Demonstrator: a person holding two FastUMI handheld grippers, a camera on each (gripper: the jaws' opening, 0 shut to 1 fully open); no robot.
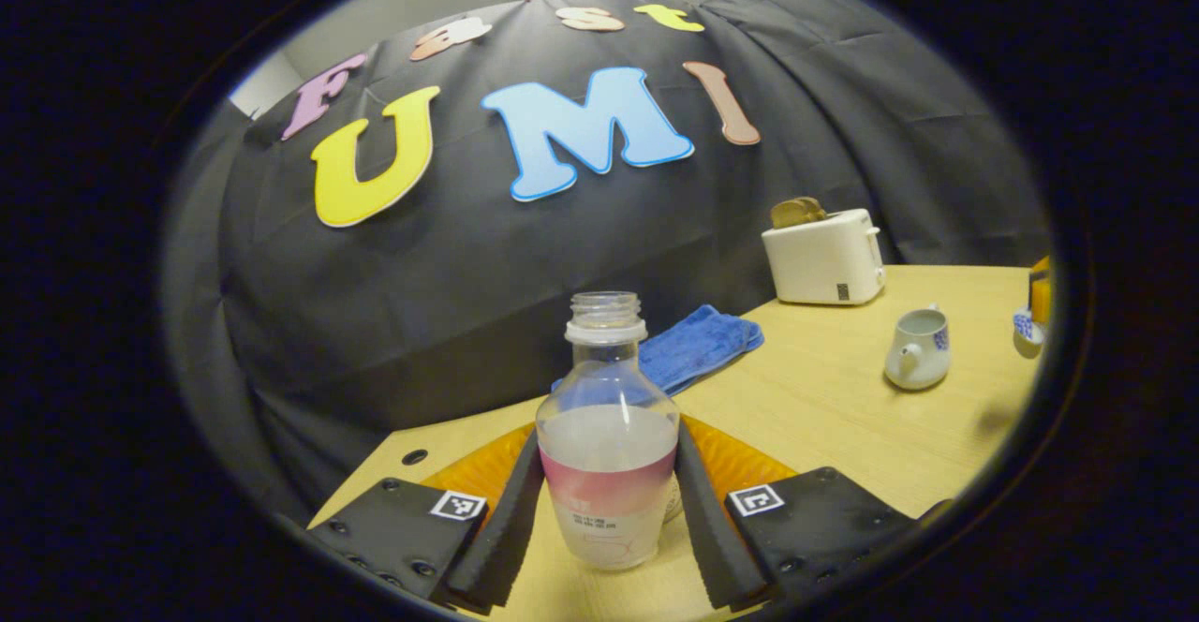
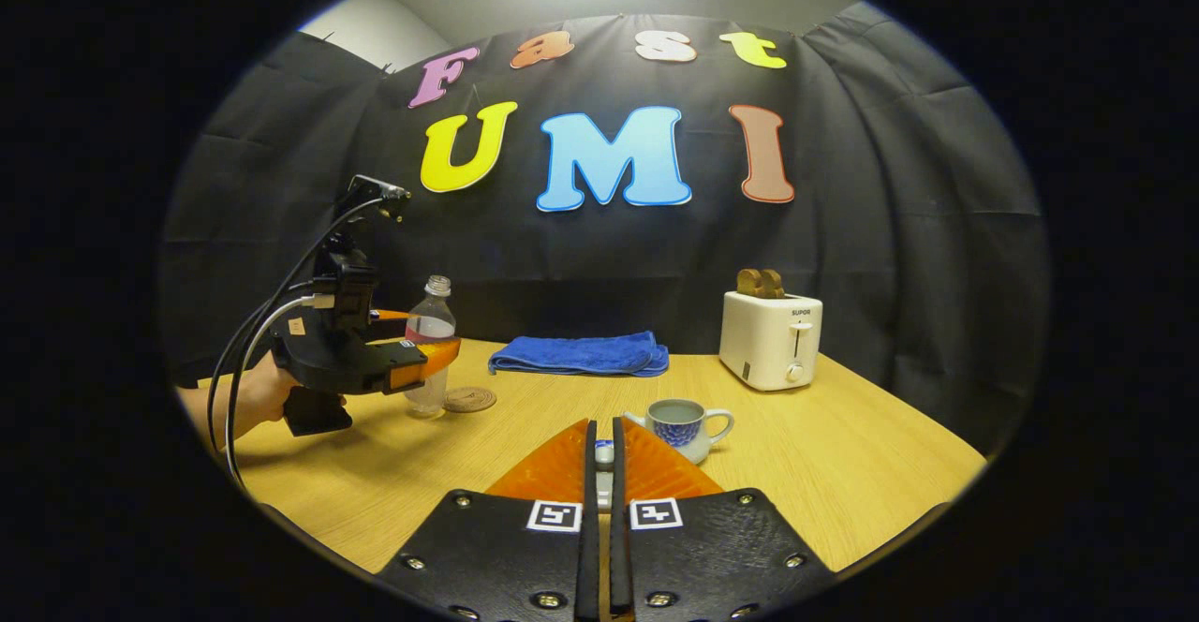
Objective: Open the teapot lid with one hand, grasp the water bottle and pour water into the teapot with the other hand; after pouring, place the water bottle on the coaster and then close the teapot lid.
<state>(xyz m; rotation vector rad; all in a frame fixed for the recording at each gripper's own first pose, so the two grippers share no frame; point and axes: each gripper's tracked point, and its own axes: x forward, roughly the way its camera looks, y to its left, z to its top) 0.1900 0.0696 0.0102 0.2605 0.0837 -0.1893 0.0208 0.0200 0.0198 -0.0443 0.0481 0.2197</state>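
Left tool nearest in the left gripper view: each finger base carries a small black-and-white square marker, and the fingers lie against both sides of the water bottle, clamped on it. Bottle is clear plastic, cap off, approx half full, upright w/ its base on the worktop. It has a pink band and a pale label below, but the print is too small to make out. In the right gripper view, the right tool has the same square markers and its fingers are nearly together, pinching the small white-and-blue teapot lid above the worktop. Just beyond it sits the teapot, white w/ blue pattern, mouth open, handle to the right. Worktop is light wood-grain laminate w/ a dark round hole near its left corner in the left gripper view. Far left, a hand holds the left tool w/ cables trailing, and the bottle stands between its fingers, just left of the round brown coaster, not on it. Bottle and teapot are well apart. Farther back lie a folded blue towel and a white toaster w/ brown toast sticking up and a short printed mark on its front. Black cloth wall is behind, w/ pale ceiling above.
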